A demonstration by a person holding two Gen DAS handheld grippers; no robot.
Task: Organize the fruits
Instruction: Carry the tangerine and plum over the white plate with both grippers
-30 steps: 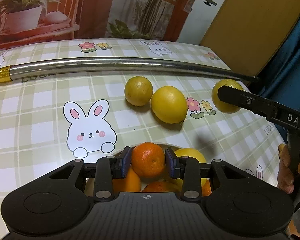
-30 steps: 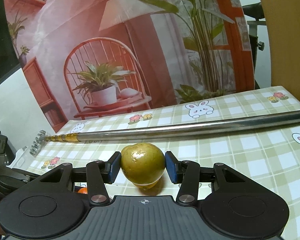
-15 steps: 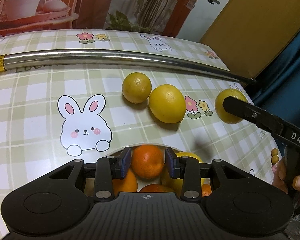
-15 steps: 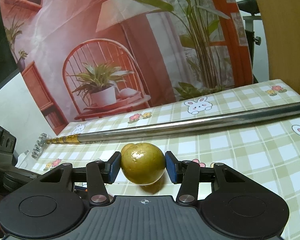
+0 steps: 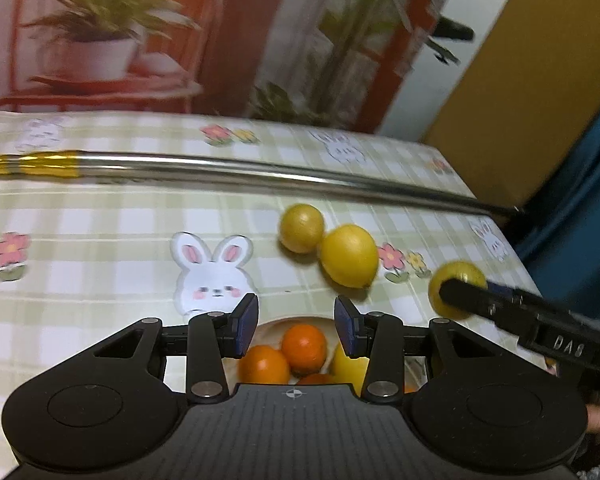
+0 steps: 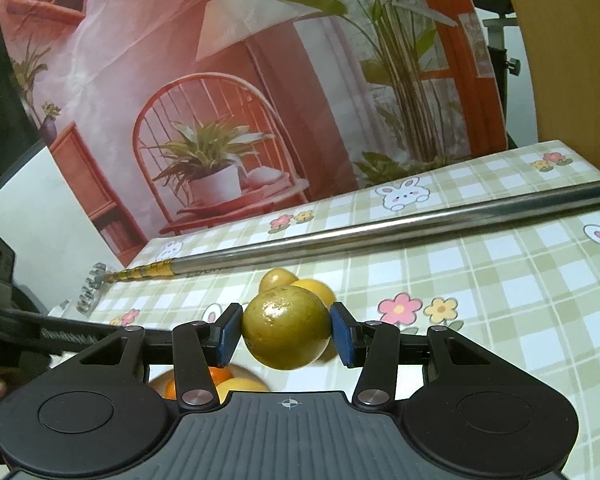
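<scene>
Left wrist view: the left gripper (image 5: pixel 296 320) hangs over the bowl (image 5: pixel 274 330), jaws apart and empty, oranges (image 5: pixel 304 346) below. Right wrist view: the right gripper (image 6: pixel 286 330) clamps a greenish-yellow fruit (image 6: pixel 286 328) above the surface (image 6: pixel 500 300), seemingly bowl-bound; two yellow fruits (image 6: pixel 312 288) wait behind.

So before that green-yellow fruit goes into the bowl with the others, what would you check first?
1. Right gripper has a firm hold on the greenish fruit: ok, both pads touch its sides.
2. Left gripper is empty: ok, jaws open, nothing between them.
3. Left gripper is out of the way above the bowl: not ok, it hangs directly over it.
4. Room in the bowl: cannot tell, oranges and a yellow fruit fill the visible part.
5. Loose fruits are lying steadily on the table: cannot tell, view blurred.
</scene>
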